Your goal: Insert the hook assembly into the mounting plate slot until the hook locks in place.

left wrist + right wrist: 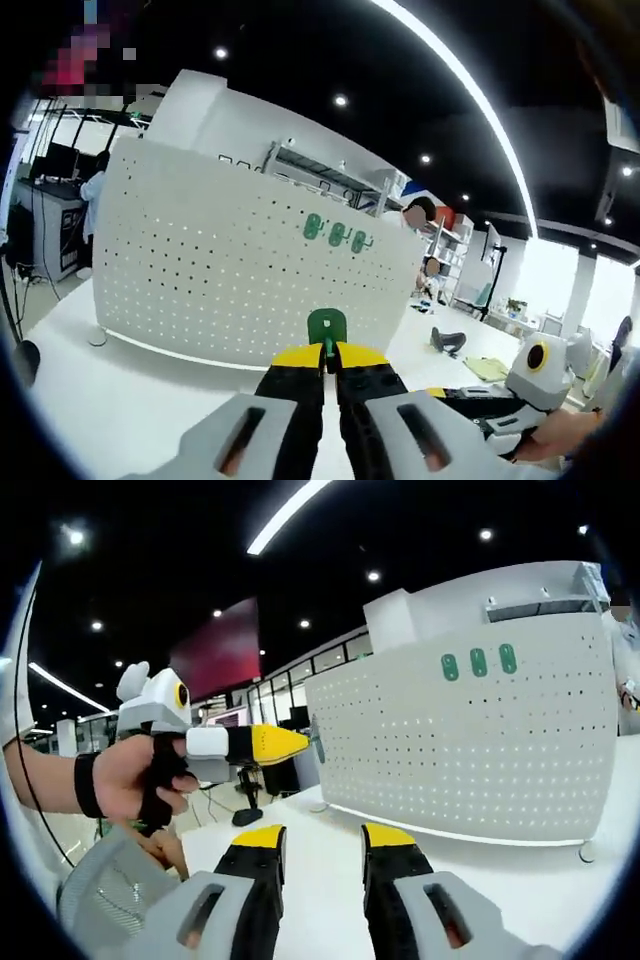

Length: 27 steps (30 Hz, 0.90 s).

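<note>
Black wristband (88, 784), yellow-tipped black tool (324, 842)

The right gripper (323, 865) is hovering with jaws apart over the white surface (480, 880), facing the pegboard (470, 750); the left gripper (285, 743) is pinching a green hook (317, 742) near the pegboard's edge.

Bright ceiling strip lights (470, 90), sharp focus, strong fisheye edge bending.

Green hook (327, 325) partly behind jaws
</note>
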Motion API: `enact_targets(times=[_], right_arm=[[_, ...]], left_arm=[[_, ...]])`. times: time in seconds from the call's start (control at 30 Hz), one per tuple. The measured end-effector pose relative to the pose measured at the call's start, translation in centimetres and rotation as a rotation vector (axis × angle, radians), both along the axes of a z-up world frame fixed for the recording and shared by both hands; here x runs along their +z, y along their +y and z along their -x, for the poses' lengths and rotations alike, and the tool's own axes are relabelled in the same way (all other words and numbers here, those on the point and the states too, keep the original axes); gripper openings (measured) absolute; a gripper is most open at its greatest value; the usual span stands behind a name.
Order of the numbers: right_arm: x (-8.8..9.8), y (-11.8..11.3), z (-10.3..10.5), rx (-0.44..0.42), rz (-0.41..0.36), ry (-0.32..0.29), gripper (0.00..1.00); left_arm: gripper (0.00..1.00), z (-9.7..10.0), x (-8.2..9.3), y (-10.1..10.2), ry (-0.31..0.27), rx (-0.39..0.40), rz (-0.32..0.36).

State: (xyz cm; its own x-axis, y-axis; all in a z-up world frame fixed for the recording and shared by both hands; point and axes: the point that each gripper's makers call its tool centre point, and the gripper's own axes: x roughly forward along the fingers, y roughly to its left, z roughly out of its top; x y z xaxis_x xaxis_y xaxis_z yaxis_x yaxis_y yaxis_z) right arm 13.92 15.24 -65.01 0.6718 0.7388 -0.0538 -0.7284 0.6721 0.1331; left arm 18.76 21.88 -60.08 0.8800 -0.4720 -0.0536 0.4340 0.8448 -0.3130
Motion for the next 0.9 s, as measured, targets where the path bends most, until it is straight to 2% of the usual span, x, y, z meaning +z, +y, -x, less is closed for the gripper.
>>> enact_targets(times=[0.07, 0.17, 0.33, 0.47, 0.6, 0.9], right_arm=[[-0.2, -0.2, 0.0, -0.011, 0.018, 0.001, 0.36], [-0.5, -0.3, -0.1, -0.009, 0.015, 0.015, 0.44], [-0.5, -0.7, 0.0, -0.008, 0.025, 0.008, 0.49], [-1.1, -1.2, 0.2, -0.01, 0.028, 0.032, 0.49], [-1.2, -1.5, 0.8, -0.001, 0.023, 0.026, 0.49], [-2.1, -2.7, 0.9, -0.013, 0.031, 0.064, 0.5]], left_arm=[[0.03, -0.5, 0.3, 0.1, -0.005, 0.014, -0.013], [0.03, -1.1, 0.6, 0.1, 0.004, 0.019, 0.012], [0.03, -1.8, 1.0, -0.1, -0.022, 0.027, -0.056], [0.03, -2.5, 1.1, 0.1, -0.03, 0.052, -0.118], [0.03, -2.9, 0.6, 0.4, -0.005, 0.082, -0.193], [0.03, -4.0, 1.1, -0.1, -0.022, 0.106, -0.217]])
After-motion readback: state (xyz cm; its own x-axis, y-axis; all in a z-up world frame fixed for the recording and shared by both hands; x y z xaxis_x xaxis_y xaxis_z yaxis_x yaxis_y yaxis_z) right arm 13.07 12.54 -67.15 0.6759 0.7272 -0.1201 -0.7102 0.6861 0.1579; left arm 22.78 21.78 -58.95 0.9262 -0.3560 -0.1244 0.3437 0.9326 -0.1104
